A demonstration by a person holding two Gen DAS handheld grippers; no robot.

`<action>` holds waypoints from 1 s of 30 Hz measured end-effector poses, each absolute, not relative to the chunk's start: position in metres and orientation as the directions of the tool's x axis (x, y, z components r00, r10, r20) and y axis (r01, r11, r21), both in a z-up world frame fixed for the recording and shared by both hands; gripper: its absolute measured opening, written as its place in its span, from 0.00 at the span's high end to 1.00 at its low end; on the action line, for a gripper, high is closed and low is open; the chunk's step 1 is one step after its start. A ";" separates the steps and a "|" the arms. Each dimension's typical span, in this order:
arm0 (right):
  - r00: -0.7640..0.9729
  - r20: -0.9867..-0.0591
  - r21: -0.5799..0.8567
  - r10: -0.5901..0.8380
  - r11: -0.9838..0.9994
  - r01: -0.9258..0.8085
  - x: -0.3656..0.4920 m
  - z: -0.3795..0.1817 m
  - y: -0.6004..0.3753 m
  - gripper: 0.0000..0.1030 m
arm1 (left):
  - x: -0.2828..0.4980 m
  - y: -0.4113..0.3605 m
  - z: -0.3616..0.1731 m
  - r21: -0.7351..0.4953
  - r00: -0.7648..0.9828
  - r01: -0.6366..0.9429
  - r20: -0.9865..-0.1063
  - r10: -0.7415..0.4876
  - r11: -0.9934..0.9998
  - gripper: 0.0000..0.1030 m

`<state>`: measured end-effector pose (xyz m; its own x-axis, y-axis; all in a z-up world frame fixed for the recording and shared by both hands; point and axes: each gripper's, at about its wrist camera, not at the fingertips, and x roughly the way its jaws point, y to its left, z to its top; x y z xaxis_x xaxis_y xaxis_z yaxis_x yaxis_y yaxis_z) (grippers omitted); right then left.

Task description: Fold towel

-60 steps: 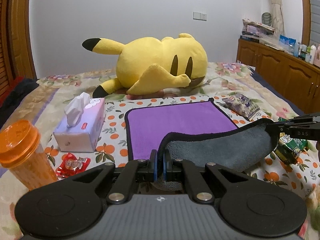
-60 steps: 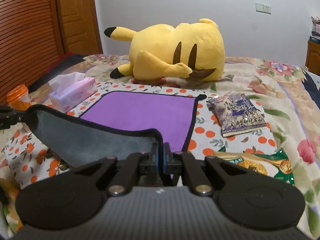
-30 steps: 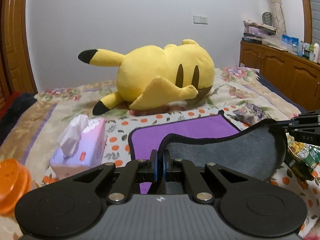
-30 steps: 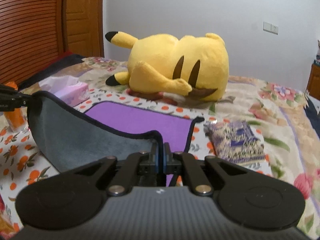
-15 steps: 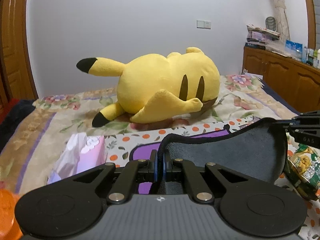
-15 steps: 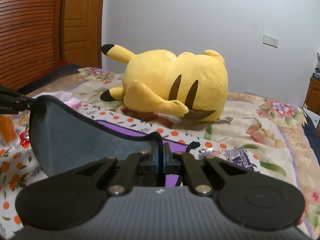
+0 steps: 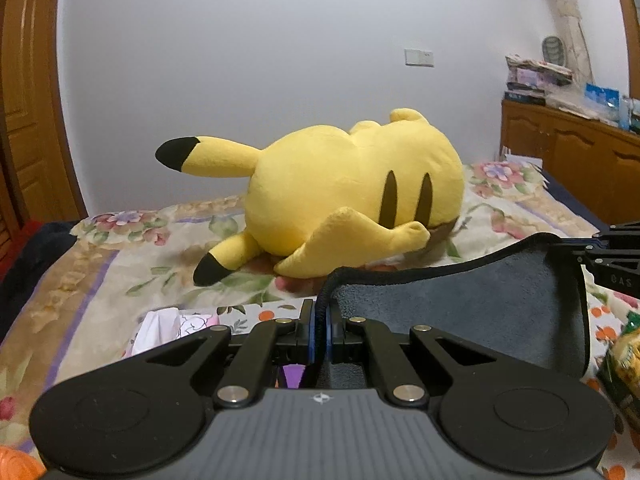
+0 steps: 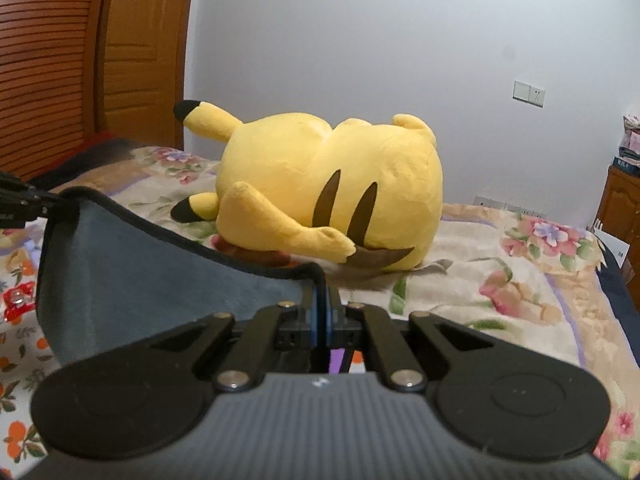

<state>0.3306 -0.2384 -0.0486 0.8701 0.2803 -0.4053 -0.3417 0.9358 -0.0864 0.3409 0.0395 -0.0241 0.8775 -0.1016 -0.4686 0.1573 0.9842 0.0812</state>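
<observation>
Towel (image 7: 460, 308) edge hangs taut btwn our left gripper (image 7: 318, 320) & right gripper (image 8: 320, 312), both pinching its corners, far half lying ahead on bed (image 8: 480, 280).

— What's at twelve o'clock?
— A plain white wall (image 7: 280, 60) with a light switch (image 8: 529, 92).
— At three?
— A wooden cabinet (image 7: 568, 160), clutter on top.
— At nine?
— A wooden door (image 8: 140, 48), under even light.

A yellow plush toy (image 7: 352, 196) lies on its side on the floral bedspread (image 7: 120, 248), far from the camera. Near left sits a tissue box (image 7: 168, 328); at right, a wooden cabinet (image 7: 568, 160) and possibly a snack bag (image 7: 624, 360).
</observation>
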 end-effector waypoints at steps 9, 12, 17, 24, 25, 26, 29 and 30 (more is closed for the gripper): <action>0.879 -0.416 -0.059 0.232 0.958 -0.280 0.355 -0.065 -0.236 0.96 | 0.368 0.038 -0.044 0.049 0.878 0.101 -0.475 -0.066 0.994 0.94; 0.879 -0.424 -0.040 0.218 0.965 -0.259 0.363 -0.074 -0.236 0.96 | 0.376 0.037 -0.050 0.046 0.878 0.084 -0.476 -0.052 0.995 0.94; 0.871 -0.443 -0.033 0.212 0.967 -0.252 0.370 -0.084 -0.234 0.96 | 0.386 0.039 -0.058 0.060 0.877 0.066 -0.479 -0.029 0.996 0.94; 0.868 -0.464 -0.054 0.178 0.972 -0.229 0.381 -0.094 -0.227 0.96 | 0.403 0.043 -0.072 0.062 0.865 0.063 -0.501 -0.023 0.996 0.94; 0.869 -0.465 -0.062 0.171 0.973 -0.224 0.382 -0.095 -0.225 0.96 | 0.406 0.042 -0.075 0.066 0.862 0.062 -0.507 -0.020 0.996 0.94; 0.868 -0.469 -0.064 0.165 0.973 -0.220 0.384 -0.097 -0.224 0.96 | 0.409 0.042 -0.079 0.069 0.857 0.062 -0.514 -0.017 0.996 0.94; 0.858 -0.494 -0.064 0.142 0.978 -0.199 0.390 -0.102 -0.222 0.96 | 0.415 0.041 -0.089 0.077 0.843 0.064 -0.537 -0.013 0.995 0.94; 0.850 -0.509 -0.063 0.133 0.979 -0.192 0.392 -0.105 -0.221 0.96 | 0.416 0.041 -0.092 0.080 0.839 0.063 -0.544 -0.010 0.995 0.94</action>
<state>0.3924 -0.2206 -0.1046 0.8505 0.1334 -0.5088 -0.1915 0.9794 -0.0633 0.4163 0.0413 -0.0923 0.8391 -0.0098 -0.5439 0.0635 0.9948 0.0800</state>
